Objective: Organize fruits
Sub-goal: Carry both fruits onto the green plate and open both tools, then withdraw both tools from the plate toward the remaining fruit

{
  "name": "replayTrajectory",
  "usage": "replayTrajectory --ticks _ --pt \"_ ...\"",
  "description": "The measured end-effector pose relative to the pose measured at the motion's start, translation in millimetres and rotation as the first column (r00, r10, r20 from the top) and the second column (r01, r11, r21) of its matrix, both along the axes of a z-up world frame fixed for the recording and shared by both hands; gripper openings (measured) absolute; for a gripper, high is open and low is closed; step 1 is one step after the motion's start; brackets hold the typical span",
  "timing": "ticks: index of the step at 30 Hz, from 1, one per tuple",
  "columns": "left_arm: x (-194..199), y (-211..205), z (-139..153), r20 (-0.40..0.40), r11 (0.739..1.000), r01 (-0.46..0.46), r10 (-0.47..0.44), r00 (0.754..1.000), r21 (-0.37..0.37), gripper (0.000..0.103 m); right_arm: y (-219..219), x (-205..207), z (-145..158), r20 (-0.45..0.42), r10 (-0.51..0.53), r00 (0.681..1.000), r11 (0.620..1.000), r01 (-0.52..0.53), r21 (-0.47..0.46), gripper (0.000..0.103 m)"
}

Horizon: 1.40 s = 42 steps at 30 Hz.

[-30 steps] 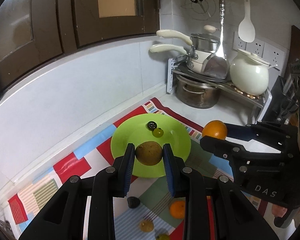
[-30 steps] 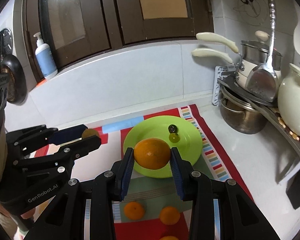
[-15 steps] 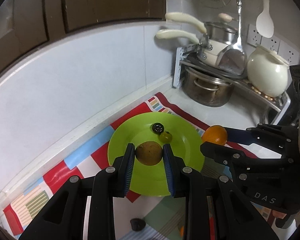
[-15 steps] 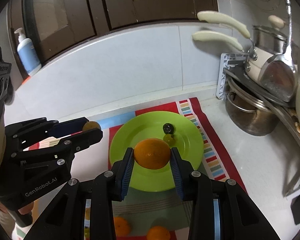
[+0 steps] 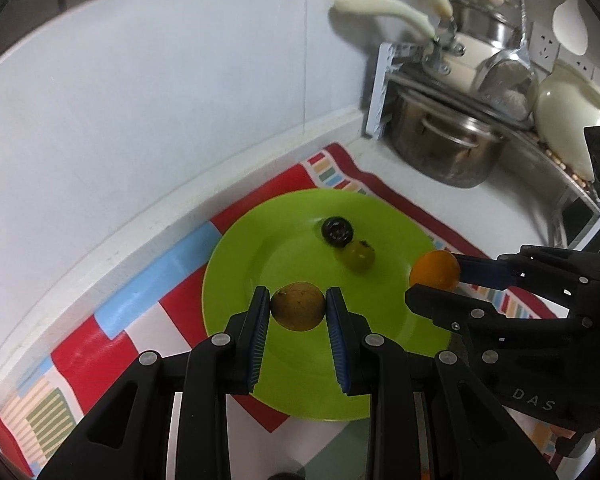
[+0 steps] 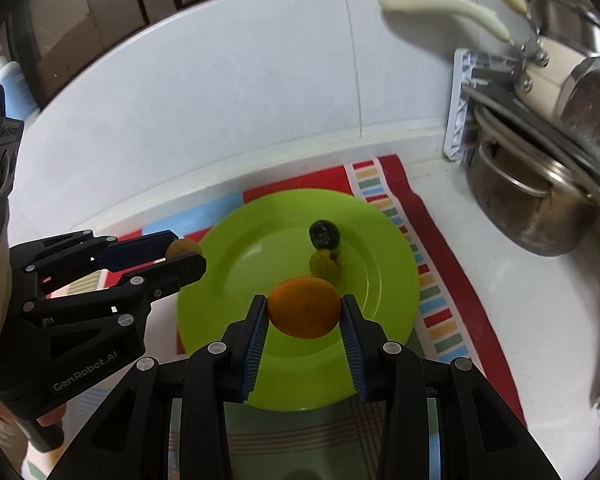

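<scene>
Right now your left tongs (image 5: 298,310) are clamped on 1 round brownish-yellow fruit (image 5: 297,306), dull and speckled, its sides pressed by both blue pads. Your right tongs (image 6: 304,310) grip 1 orange (image 6: 304,307), smooth and bright, wider than the brown fruit. Both fruits hang over the green plate (image 5: 236,280), which lies on a patchwork mat (image 5: 100,344) of red, blue and striped squares on the white tabletop (image 6: 500,300).

On the plate you have 2 small fruits: 1 dark, nearly black berry (image 5: 337,232) and 1 small yellow-green fruit (image 5: 358,255), touching each other, at about 1 o'clock from the plate's centre in the left wrist view. In that same view the brown fruit sits over the plate's 7 o'clock part, and the orange shows at 3 o'clock, over the rim. From the right wrist view the orange hangs at about 6 o'clock of the plate, and the left tongs stand at 9 o'clock, at the rim.

At 2 o'clock beyond the mat, 1 steel pot (image 5: 448,152) sits under a rack, with 2 cream-handled pans (image 5: 456,36) on top and 1 cream crock (image 5: 568,108) beside them.
</scene>
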<state>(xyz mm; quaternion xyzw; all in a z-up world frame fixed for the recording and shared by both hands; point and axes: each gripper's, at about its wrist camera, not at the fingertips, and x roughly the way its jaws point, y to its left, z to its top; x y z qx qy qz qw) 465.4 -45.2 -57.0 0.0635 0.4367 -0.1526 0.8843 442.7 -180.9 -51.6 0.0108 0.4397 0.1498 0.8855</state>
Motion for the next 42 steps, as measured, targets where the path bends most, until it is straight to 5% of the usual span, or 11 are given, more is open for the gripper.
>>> replayTrajectory --ticks 17,32,42 --pt "19 -3 -37 -0.067 1.0 0.001 0.001 0.998 0.022 0.032 -2 24 -32 -0.074 -0.011 0.997 1.0 0.011 -0.008 0.038" --pt "-40 11 23 0.053 0.999 -0.039 0.039 0.998 0.016 0.058 -8 -24 13 -0.005 -0.048 0.999 0.999 0.048 -0.008 0.039" --pt "-98 16 65 0.153 0.997 -0.067 0.072 0.986 -0.036 0.07 -10 -83 55 0.097 -0.091 0.991 0.995 0.093 -0.02 0.049"
